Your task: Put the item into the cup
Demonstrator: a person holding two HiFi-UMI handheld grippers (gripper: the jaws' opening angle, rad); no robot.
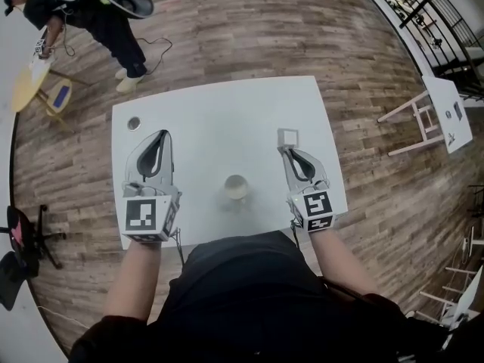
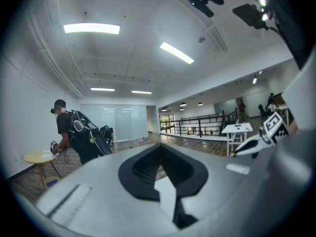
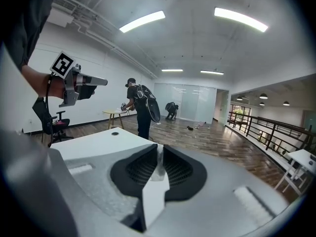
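White tabletop (image 1: 219,112) on a plank floor (image 1: 265,29) in a bright open hall, with a person (image 1: 98,13) wearing a backpack at a small round table (image 1: 26,85) in the far corner. Near the front edge, a cup (image 1: 236,187), upright, mouth open to the ceiling. To its right and farther out, the right tongs (image 1: 286,148), pinching a small white square item (image 1: 288,137) at the very tips. On the other side, the left tongs (image 1: 162,134), pressed together on nothing, well apart from the cup. Step in hand, by the look of it: carrying the item across. Best done with a firm pinch, swinging inward until the square hangs over the cup's mouth, lowering close to the rim, and only then spreading. Worth bringing the left tongs beside the cup to guard against a tip.
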